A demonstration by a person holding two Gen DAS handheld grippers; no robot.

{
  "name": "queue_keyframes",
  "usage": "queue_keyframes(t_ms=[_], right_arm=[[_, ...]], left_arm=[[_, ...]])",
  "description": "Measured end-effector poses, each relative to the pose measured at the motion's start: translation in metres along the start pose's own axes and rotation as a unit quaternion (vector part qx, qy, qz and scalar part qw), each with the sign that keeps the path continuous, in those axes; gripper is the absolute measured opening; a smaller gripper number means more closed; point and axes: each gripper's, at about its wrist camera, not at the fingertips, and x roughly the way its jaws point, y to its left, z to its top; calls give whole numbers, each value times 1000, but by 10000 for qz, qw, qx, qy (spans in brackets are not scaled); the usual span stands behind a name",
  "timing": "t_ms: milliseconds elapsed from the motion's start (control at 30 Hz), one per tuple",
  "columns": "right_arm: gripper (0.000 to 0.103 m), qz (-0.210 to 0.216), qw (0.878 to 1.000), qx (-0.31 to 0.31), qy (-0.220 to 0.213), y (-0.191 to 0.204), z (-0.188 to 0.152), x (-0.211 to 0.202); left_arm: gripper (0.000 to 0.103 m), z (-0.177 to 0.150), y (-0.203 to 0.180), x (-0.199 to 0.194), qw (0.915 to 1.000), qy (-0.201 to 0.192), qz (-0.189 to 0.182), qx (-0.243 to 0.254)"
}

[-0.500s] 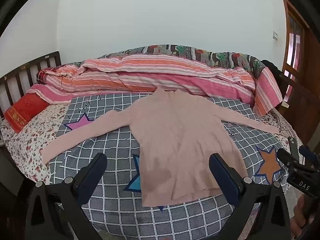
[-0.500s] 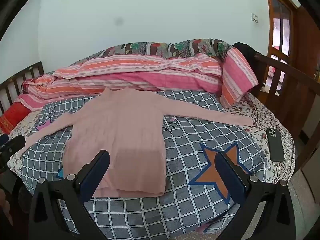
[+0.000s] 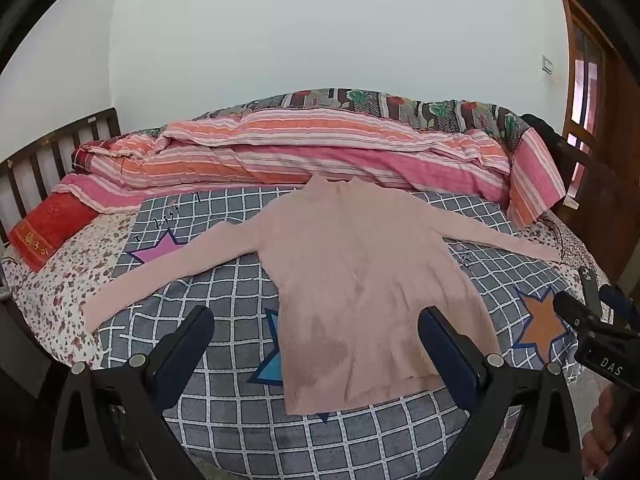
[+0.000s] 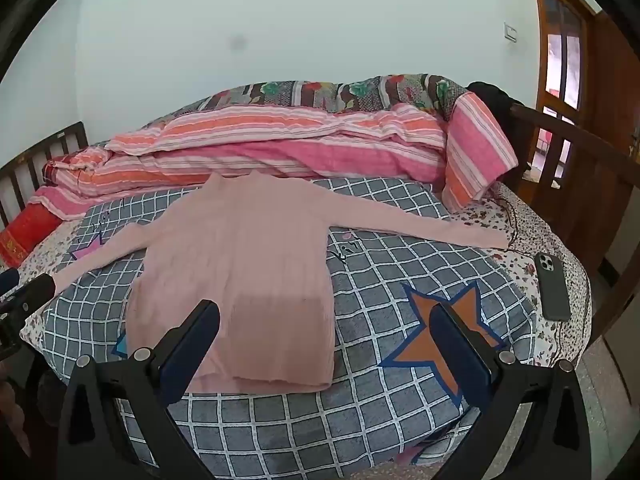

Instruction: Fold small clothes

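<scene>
White wall and a wooden bed frame bound the work area; the work surface is a grey checked bedsheet (image 3: 224,420) with star prints. Compared with half a second ago, almost nothing has changed: both views show the same framing, so I read my two tools as holding station rather than approaching. My left gripper (image 3: 316,336) has its jaws spread wide and holds nothing; its gap frames the lower left part of the garment from above and clear of it. My right gripper (image 4: 325,334) is likewise spread and empty, hanging over the hem's right corner and the orange star (image 4: 444,320). The task item, a pink long-sleeved sweater (image 3: 360,280), lies flat on the sheet, collar toward the striped quilt (image 3: 320,152), hem toward me, both sleeves stretched straight out to the sides. No fold is present. Judgement: the task is at its start, and the absence of motion suggests a pause to choose grasp points. A likely first step is to take each sleeve cuff and bring it across the body; the left cuff (image 3: 94,312) and the right cuff (image 4: 494,238) are each well apart from the tools. Further out, a dark smartphone (image 4: 554,286) lies near the right edge of the bed, close to the right cuff; avoid sweeping it.
</scene>
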Motion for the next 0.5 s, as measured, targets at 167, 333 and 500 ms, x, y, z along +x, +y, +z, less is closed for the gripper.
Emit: queue_keyframes(t_ms=[167, 333, 500], right_arm=[[103, 39, 10000, -18, -11, 3, -2, -1], [103, 65, 10000, -48, 16, 5, -3, -1], [103, 76, 10000, -26, 13, 6, -3, -2]], left_arm=[[103, -6, -4, -2, 10000, -17, 24, 53], [103, -5, -3, -2, 10000, 1, 15, 29], [103, -5, -1, -2, 10000, 26, -17, 18]])
